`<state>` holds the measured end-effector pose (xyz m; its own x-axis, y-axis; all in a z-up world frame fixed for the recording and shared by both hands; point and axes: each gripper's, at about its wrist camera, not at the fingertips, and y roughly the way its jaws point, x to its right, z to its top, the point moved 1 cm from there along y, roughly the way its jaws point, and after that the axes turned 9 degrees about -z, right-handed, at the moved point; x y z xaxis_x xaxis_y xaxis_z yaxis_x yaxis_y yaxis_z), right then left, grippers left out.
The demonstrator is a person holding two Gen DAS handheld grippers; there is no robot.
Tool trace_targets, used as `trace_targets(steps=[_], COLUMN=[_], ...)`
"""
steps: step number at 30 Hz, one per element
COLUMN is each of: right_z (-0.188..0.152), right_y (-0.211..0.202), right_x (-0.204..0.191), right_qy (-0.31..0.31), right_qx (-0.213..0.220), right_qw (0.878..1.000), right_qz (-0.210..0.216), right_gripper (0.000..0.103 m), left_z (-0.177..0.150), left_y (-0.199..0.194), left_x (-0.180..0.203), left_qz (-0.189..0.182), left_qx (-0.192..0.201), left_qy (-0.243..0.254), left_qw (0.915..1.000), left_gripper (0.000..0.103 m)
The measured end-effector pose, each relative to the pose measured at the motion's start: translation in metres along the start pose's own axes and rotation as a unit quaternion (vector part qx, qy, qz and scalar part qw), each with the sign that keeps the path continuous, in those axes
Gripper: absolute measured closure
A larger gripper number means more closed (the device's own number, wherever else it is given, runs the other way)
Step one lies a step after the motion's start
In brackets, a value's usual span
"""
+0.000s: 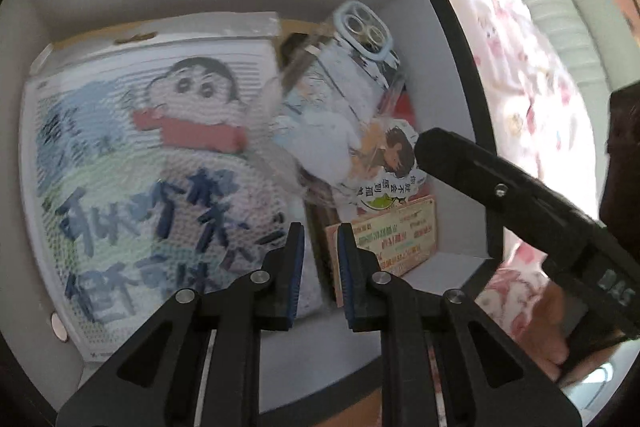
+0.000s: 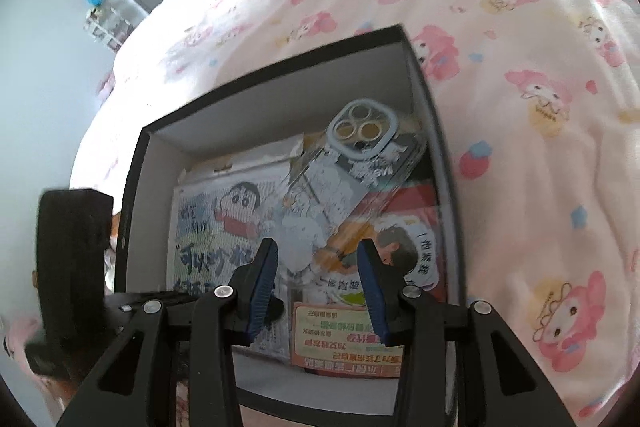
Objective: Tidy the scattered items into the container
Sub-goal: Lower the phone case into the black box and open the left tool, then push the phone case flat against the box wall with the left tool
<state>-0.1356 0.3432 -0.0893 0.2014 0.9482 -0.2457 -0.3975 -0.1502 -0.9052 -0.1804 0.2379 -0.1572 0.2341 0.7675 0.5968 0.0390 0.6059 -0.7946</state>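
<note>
Black-rimmed box with pale inner walls sits on the bed's pink cartoon-print cover, and I read it as the container. Tidying looks nearly done from here: a mesh pouch with a cartoon boy lies flat on the left of the floor, a clear phone case rests on top of the pile, a printed cartoon card lies under it toward the right wall, and an orange-bordered card lies at the near end. No loose items show on the bed cover in either view, though much of the bed is out of frame, so I cannot rule out stragglers. Phone case: long axis runs diagonally, camera-ring end pointing to the far right corner, lower end toward the box middle, tilted up on what lies beneath. Left tool hangs over the box with jaws nearly pressed together, nothing between them. Right tool also hovers above the contents; its jaws stand narrowly apart and appear empty, the case lying below rather than pinched. My judgement: only a last check remains.
</note>
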Motion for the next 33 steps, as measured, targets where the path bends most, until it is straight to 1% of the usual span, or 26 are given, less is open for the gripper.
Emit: trace_targets(steps=[1,4,7,10,13,14,16,18,19,21,22,23,24,26,28,30,32,33], right_z=[0.000,-0.001,-0.002,-0.002,-0.001,-0.001,-0.001,-0.001,-0.001,0.000,0.001,0.002,0.003,0.005,0.008,0.017,0.030,0.034], right_y=[-0.001,0.001,0.002,0.003,0.005,0.006,0.005,0.004,0.004,0.002,0.002,0.002,0.001,0.004,0.008,0.009,0.001,-0.003], right_x=[0.001,0.004,0.005,0.004,0.003,0.003,0.004,0.004,0.004,0.001,0.000,-0.002,-0.004,-0.008,-0.009,-0.006,-0.002,-0.003], right_qy=[0.002,0.008,0.007,0.003,0.000,0.000,0.002,0.001,-0.001,-0.006,-0.007,-0.011,-0.017,-0.028,-0.030,-0.021,-0.010,-0.010], right_qx=[0.000,-0.007,-0.010,-0.010,-0.010,-0.010,-0.011,-0.009,-0.007,0.003,0.006,0.009,0.011,0.011,0.007,0.001,0.010,0.016], right_qw=[1.000,1.000,1.000,1.000,1.000,1.000,1.000,1.000,1.000,1.000,1.000,0.999,0.999,0.999,0.999,0.999,0.999,1.000], right_qz=[0.000,0.001,0.001,-0.001,-0.009,-0.010,-0.010,-0.011,-0.015,-0.025,-0.028,-0.031,-0.034,-0.037,-0.038,-0.039,-0.032,-0.025], right_gripper=[0.066,0.066,0.066,0.066,0.066,0.066,0.066,0.066,0.066,0.066,0.066,0.066,0.066,0.066,0.066,0.066,0.066,0.066], left_z=[0.001,0.004,0.009,0.015,0.018,0.017,0.009,0.001,0.000,0.001,0.006,0.020,0.033,0.039,0.043,0.049,0.056,0.060], left_y=[0.006,0.008,-0.001,-0.010,-0.020,-0.024,-0.030,-0.035,-0.035,-0.032,-0.033,-0.037,-0.038,-0.038,-0.034,-0.037,-0.043,-0.045], left_x=[0.003,0.005,0.001,-0.010,-0.019,-0.021,-0.024,-0.029,-0.030,-0.034,-0.040,-0.031,-0.032,-0.030,-0.026,-0.026,-0.028,-0.028], left_qz=[0.010,0.018,0.034,0.042,0.064,0.062,0.043,0.048,0.053,0.048,0.043,0.039,0.041,0.040,0.032,0.037,0.054,0.052], left_qx=[-0.004,0.001,0.029,0.052,0.078,0.083,0.089,0.097,0.098,0.088,0.080,0.075,0.071,0.065,0.058,0.065,0.078,0.082], left_qy=[0.002,-0.003,-0.014,-0.032,-0.045,-0.047,-0.048,-0.051,-0.050,-0.053,-0.054,-0.052,-0.049,-0.039,-0.043,-0.042,-0.045,-0.050], left_qw=[0.9999,0.9998,0.9989,0.9972,0.9939,0.9936,0.9939,0.9929,0.9926,0.9935,0.9944,0.9951,0.9955,0.9963,0.9969,0.9963,0.9945,0.9940], left_gripper=[0.088,0.088,0.088,0.088,0.088,0.088,0.088,0.088,0.088,0.088,0.088,0.088,0.088,0.088,0.088,0.088,0.088,0.088])
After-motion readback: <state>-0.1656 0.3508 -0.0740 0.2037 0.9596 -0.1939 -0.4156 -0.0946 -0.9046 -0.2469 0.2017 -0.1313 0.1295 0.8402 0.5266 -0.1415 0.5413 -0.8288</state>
